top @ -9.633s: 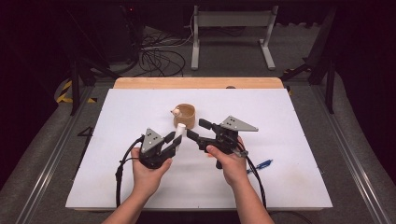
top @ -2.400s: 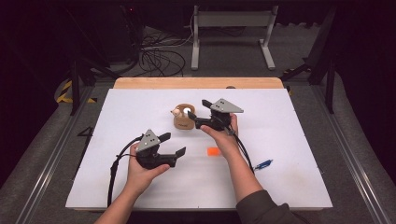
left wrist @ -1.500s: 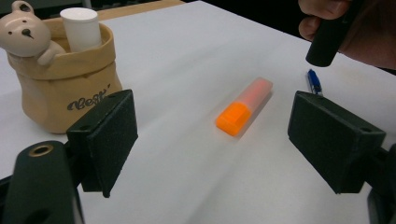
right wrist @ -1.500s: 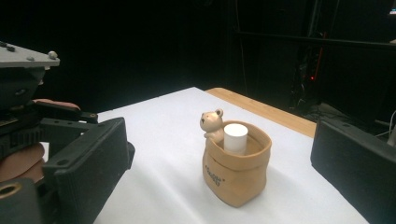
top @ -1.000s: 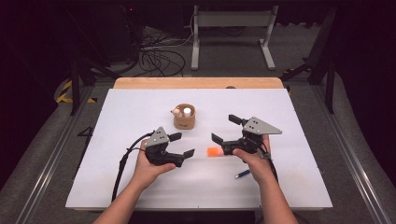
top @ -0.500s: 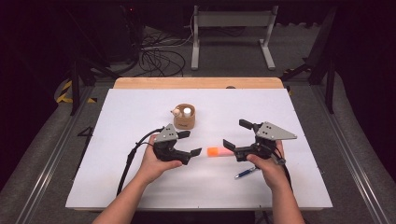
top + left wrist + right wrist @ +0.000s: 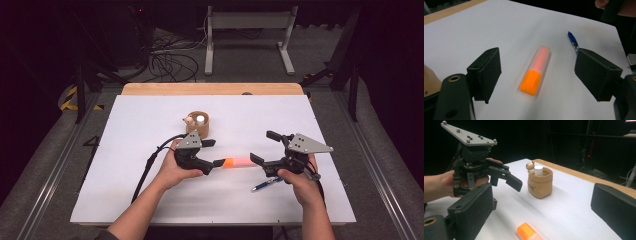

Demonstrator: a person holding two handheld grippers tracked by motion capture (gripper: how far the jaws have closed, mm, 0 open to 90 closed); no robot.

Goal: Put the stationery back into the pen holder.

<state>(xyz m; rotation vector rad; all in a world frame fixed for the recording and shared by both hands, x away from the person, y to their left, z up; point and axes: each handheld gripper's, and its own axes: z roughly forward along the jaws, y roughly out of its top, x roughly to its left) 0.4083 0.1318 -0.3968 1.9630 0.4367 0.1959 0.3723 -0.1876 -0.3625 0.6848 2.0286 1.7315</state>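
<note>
Your left hand-held gripper (image 7: 214, 153) and right hand-held gripper (image 7: 262, 147) both stand released, the orange highlighter (image 7: 239, 162) lying on the worktop (image 7: 140, 115) between them. Your left gripper view adds its blurred clear cap; your right gripper view adds the pouch's (image 7: 540, 182) white cylinder (image 7: 538, 170).

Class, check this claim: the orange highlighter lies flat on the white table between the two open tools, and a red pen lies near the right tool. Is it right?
Not quite. The pen is blue, not red, as the left gripper view shows. The rest holds: the orange highlighter lies flat on the white table between the open left tool and right tool.
</note>
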